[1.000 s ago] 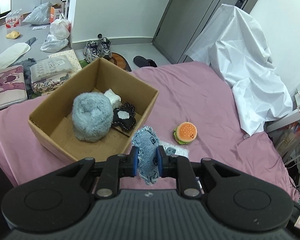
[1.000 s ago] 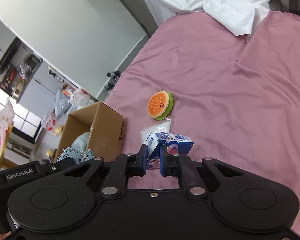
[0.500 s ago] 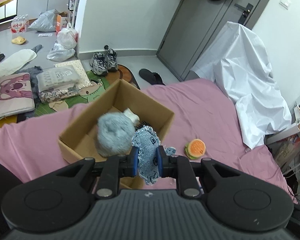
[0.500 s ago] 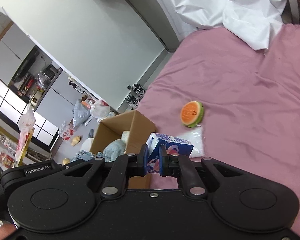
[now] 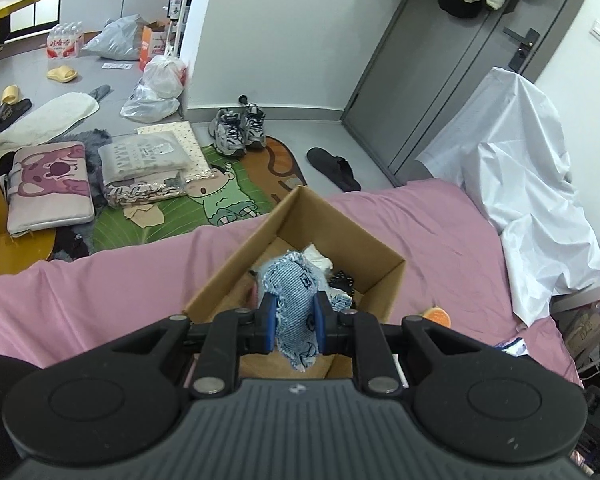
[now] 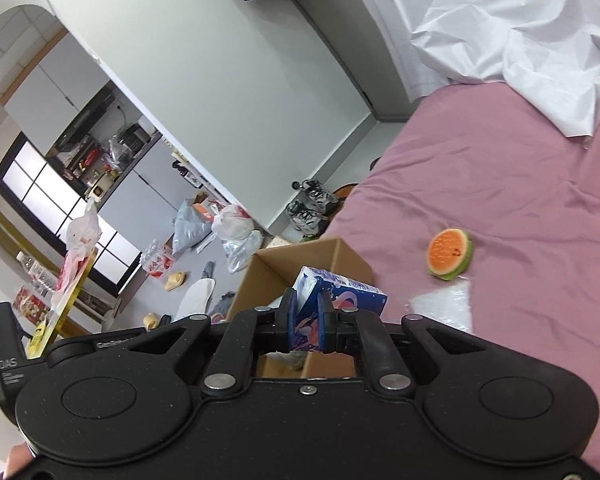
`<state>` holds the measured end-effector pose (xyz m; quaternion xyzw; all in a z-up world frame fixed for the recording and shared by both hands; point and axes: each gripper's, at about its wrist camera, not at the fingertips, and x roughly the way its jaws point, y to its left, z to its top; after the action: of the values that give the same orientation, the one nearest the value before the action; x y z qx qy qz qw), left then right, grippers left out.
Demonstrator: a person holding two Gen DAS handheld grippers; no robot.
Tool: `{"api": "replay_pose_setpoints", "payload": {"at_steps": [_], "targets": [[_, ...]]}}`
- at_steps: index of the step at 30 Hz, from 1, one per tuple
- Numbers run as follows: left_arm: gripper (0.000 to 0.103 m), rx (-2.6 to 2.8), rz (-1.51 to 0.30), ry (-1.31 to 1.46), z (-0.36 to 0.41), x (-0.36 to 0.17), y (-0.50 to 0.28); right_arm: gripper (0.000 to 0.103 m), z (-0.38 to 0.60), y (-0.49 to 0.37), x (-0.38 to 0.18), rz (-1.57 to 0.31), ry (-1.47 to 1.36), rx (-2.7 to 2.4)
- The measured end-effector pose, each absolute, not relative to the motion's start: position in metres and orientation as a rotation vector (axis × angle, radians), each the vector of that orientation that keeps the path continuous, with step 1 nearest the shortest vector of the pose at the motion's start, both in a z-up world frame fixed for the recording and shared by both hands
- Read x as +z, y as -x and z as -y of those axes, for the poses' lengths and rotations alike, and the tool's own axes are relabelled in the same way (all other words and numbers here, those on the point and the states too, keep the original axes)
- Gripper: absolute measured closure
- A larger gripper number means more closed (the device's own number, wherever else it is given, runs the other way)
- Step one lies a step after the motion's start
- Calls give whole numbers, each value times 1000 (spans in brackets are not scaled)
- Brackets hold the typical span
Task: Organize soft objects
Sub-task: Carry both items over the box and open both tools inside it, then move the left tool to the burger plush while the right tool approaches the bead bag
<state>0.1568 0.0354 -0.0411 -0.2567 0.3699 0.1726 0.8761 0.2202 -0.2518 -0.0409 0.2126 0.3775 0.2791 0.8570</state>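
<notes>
Denim toy (image 5: 296, 300) pinched in left gripper (image 5: 295, 322) jaws, tissue pack (image 6: 332, 300) pinched in right gripper (image 6: 307, 322) jaws, both over cardboard box (image 5: 236, 268), ready for dropping in.

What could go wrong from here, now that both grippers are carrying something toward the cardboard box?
Both loads converge on one small cardboard box, so the left gripper with its denim toy and the right gripper could collide. The blue pack is pinched at one end and might slip out short of the box.
</notes>
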Motion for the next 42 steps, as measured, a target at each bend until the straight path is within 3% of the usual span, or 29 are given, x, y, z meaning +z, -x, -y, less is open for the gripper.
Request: {"api": "replay_pose_setpoints", "payload": {"at_steps": [16, 21, 23, 25, 32, 36, 38, 42], "targets": [[84, 398, -854, 559, -61, -76, -171, 94, 212, -234, -40, -808, -438, 659], [75, 421, -862, 531, -65, -80, -177, 94, 200, -243, -43, -819, -429, 680], [62, 421, -865, 534, -67, -81, -180, 94, 196, -246, -46, -832, -430, 686], [57, 423, -863, 536, -69, -81, -182, 94, 193, -248, -49, -843, -421, 689], [49, 427, -889, 534, -72, -86, -188, 92, 182, -254, -58, -878, -407, 679], [40, 438, -913, 510, -71, -86, -192, 76, 186, -261, -62, -892, -460, 632], [34, 435, -910, 496, -69, -83, -192, 52, 192, -260, -61, -888, -468, 601], [28, 402, -909, 469, -61, -77, -193, 45, 202, -254, -56, -875, -475, 578]]}}
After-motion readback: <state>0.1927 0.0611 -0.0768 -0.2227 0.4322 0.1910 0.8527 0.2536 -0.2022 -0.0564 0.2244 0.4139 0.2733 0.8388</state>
